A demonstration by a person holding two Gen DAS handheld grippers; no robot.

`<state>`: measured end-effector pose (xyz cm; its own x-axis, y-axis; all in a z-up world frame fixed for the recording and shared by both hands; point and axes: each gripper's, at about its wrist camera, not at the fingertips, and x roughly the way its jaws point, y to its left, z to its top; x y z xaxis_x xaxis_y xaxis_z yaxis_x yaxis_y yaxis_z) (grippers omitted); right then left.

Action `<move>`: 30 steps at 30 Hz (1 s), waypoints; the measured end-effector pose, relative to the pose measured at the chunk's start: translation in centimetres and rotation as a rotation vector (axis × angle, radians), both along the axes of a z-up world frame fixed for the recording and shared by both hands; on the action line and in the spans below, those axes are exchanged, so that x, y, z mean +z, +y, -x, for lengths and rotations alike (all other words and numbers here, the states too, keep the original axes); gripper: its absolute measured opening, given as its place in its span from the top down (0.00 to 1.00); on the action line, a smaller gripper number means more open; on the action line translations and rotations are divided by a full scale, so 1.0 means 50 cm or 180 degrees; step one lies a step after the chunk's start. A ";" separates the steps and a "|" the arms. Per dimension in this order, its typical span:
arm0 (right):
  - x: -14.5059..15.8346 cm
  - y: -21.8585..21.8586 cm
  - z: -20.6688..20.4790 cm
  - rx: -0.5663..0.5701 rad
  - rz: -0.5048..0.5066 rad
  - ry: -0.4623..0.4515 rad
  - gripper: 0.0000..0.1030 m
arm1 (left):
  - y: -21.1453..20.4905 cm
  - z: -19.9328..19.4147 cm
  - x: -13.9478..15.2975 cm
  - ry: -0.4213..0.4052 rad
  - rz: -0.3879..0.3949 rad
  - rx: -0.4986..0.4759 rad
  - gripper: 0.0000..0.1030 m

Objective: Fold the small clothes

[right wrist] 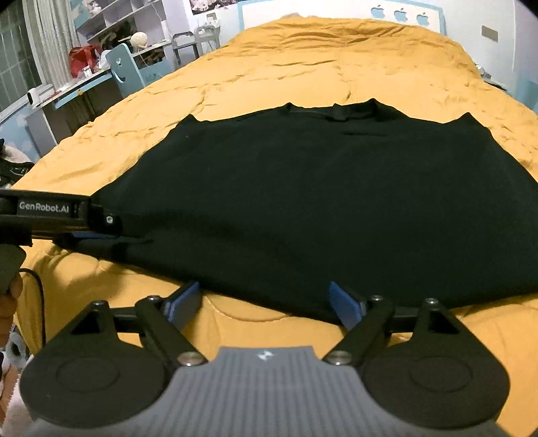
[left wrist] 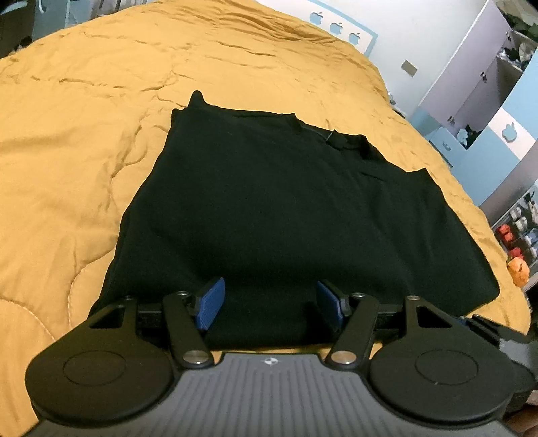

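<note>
Black knit T-shirt (left wrist: pixel 269 208) lies flat on mustard quilted bed cover (left wrist: pixel 84 151), sleeves seemingly tucked in | my left tongs (left wrist: pixel 269 307) agape over its near hem | my right tongs (right wrist: pixel 265 304) agape at the hem, gripping nothing | lengthwise fold left, I judge.

One black shirt (left wrist: pixel 275 208) is lying on one mustard quilt (left wrist: pixel 84 141). Two grippers are showing: left gripper (left wrist: pixel 269 304) and right gripper (right wrist: pixel 265 302), each showing two blue pads (right wrist: pixel 346 304). Three apple decals (right wrist: pixel 400 14) are sitting on the wall.
</note>
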<state>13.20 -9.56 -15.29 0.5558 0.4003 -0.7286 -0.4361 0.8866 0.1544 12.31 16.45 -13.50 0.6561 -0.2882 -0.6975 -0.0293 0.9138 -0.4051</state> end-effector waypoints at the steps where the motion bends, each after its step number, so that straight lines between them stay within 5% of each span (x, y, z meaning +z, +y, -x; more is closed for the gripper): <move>1: -0.002 -0.001 -0.001 -0.0004 -0.0008 -0.0006 0.22 | 0.002 0.000 -0.001 0.0000 0.0024 0.0003 0.29; 7: -0.003 -0.001 0.010 0.0020 0.0032 -0.0105 0.22 | 0.019 0.019 0.007 0.0029 0.0113 0.0096 0.34; 12: 0.045 0.043 0.020 0.0513 0.0375 -0.0658 0.22 | 0.054 0.051 0.101 -0.0153 -0.0255 0.0362 0.24; 17: 0.066 0.127 0.022 0.0925 0.0141 -0.0532 0.22 | 0.116 0.044 0.130 -0.0130 -0.0386 0.0461 0.24; 20: 0.051 0.199 0.038 0.1124 0.0387 -0.0672 0.22 | 0.137 0.036 0.128 -0.0065 -0.0513 0.0474 0.24; 25: 0.023 0.284 0.047 0.1284 0.0561 -0.0759 0.23 | 0.179 0.019 0.098 0.0070 -0.0320 0.0520 0.25; 30: 0.008 0.360 0.067 0.1327 0.0917 -0.1302 0.23 | 0.216 0.005 0.070 0.0099 0.0073 0.0587 0.26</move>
<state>9.87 8.47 -14.90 0.6513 0.4625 -0.6016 -0.7257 0.6114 -0.3156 12.06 27.26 -9.98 0.6777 -0.1809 -0.7128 -0.2083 0.8823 -0.4220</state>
